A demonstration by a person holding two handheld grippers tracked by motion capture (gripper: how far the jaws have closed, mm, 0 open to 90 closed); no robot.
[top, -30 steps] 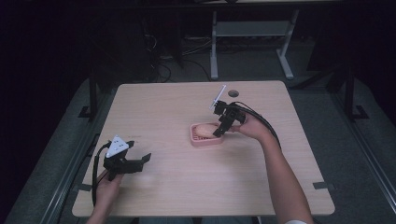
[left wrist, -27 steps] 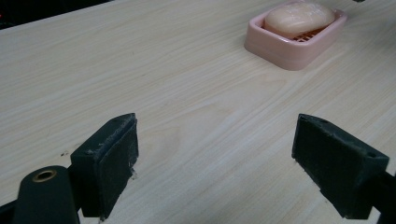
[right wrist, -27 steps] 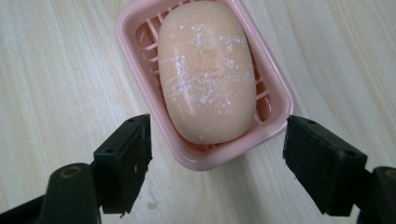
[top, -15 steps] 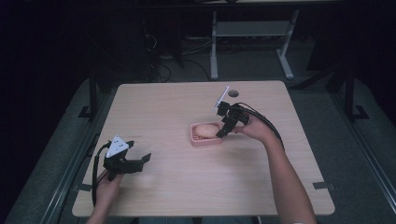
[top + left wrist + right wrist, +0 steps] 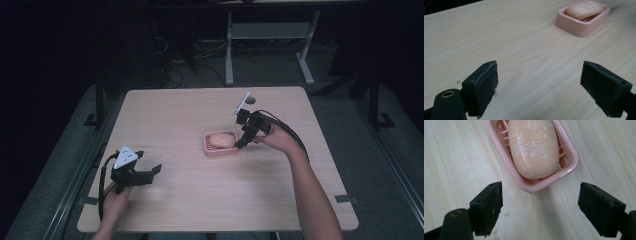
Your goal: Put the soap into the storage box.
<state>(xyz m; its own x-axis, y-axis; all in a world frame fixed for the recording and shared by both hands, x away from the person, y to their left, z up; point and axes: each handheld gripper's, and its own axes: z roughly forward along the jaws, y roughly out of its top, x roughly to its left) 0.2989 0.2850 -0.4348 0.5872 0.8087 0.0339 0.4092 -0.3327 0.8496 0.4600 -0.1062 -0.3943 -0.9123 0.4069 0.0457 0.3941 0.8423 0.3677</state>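
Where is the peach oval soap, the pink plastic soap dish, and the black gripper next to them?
peach oval soap bar (image 5: 532, 147), right gripper view, middle of its top face.
pink plastic soap dish (image 5: 574, 157), right gripper view, its right rim.
right gripper (image 5: 244, 140), high view, between its jaw tips.

Soap (image 5: 221, 139) is lying in the soap dish (image 5: 220, 150), which is sitting near the middle of the table (image 5: 190, 110). Right gripper (image 5: 242, 143) is hanging just right of the dish. Left gripper (image 5: 145, 175) is sitting well apart at the table's near left, with the 2 grippers flanking the dish.
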